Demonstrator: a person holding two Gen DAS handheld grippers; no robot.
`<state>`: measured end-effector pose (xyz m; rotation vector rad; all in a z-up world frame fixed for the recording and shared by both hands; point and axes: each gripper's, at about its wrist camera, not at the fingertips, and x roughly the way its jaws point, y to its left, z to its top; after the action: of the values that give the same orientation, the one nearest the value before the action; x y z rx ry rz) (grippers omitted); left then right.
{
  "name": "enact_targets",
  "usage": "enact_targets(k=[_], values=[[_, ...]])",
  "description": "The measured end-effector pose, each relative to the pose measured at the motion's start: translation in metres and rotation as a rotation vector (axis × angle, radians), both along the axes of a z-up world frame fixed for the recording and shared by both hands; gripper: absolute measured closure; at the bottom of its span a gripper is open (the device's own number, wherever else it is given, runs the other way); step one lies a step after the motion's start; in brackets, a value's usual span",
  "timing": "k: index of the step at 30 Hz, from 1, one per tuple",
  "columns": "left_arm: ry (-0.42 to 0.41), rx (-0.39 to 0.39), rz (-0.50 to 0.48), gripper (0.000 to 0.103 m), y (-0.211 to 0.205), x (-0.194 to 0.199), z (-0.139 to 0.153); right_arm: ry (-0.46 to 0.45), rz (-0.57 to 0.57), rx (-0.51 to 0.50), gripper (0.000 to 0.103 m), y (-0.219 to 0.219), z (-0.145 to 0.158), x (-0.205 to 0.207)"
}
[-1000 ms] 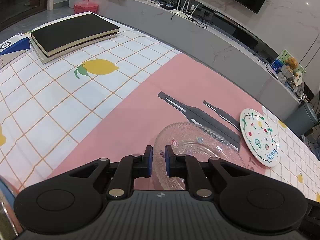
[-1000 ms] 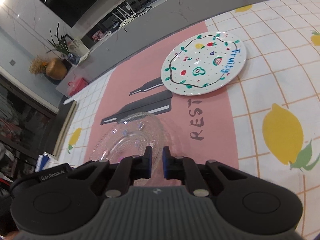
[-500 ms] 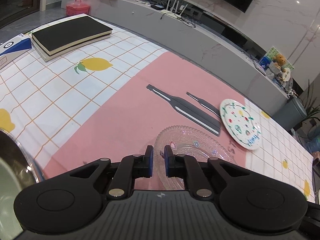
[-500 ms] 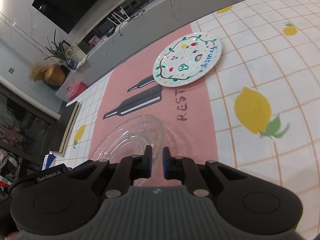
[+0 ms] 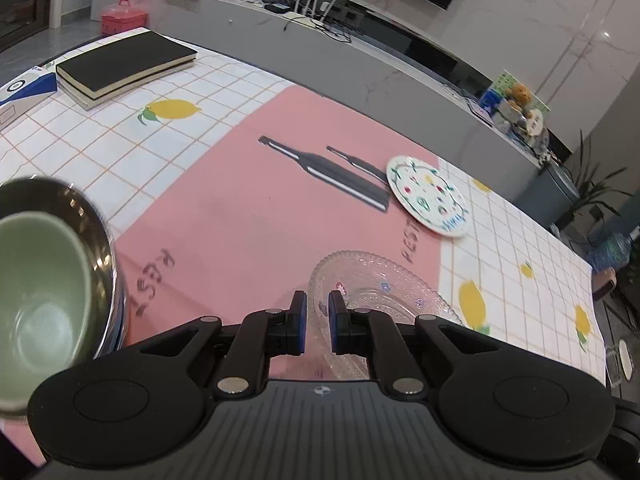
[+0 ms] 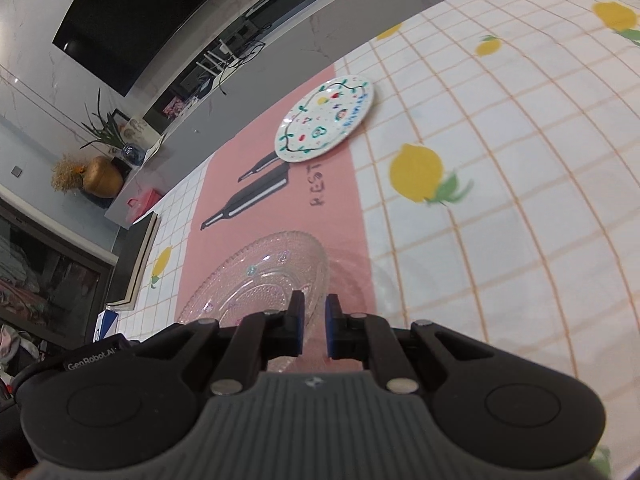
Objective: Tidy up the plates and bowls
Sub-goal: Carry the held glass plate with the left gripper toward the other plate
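Both views have drawn back from the far edge since the earlier frames: the painted plate sits smaller and farther off, and a steel bowl has come into the left view at 9 o'clock.

Surface point(image 5: 224, 216): pink mat over a lemon-print grid cloth; carries everything listed.

Steel bowl point(image 5: 105, 240): left view, 9 o'clock, with a green bowl point(image 5: 40, 292) nested inside. Judged stiff and sturdy; the likely stacking spot, though that is only a guess.

Black book point(image 5: 124, 58): left view, 10 o'clock, well apart from the dishes.

Glass plate point(image 5: 380, 296): clear, pressed pattern, scalloped rim, small flower marks. Left view, 6 o'clock, directly ahead of the fingers; right view point(image 6: 264, 280), 7 o'clock. Appears raised off the mat, its shadow lying beside it in the right view. Judged fragile, rigid, moderately heavy, slippery at the rim; best taken at opposite edges and kept level.

Painted plate point(image 5: 428, 196): white, fruit motifs, at 2 o'clock in the left view, partly over the mat's edge; right view point(image 6: 326, 120), 12 o'clock. Ceramic by look, chippable; take by the rim.

Left hand-held gripper point(image 5: 317, 322): fingers nearly together, clamped on the near-left rim of the glass plate.

Right hand-held gripper point(image 6: 315, 326): fingers nearly together, clamped on the plate's opposite rim.
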<state>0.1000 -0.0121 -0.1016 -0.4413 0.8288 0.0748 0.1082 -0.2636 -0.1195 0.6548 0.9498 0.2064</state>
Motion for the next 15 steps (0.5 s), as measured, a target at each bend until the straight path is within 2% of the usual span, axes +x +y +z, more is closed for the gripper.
enact_targets(k=[15], values=[[0.049,-0.033,-0.053,0.092,0.003,-0.054,-0.014,0.047,-0.003,-0.002,0.095,-0.005,-0.012,-0.061]])
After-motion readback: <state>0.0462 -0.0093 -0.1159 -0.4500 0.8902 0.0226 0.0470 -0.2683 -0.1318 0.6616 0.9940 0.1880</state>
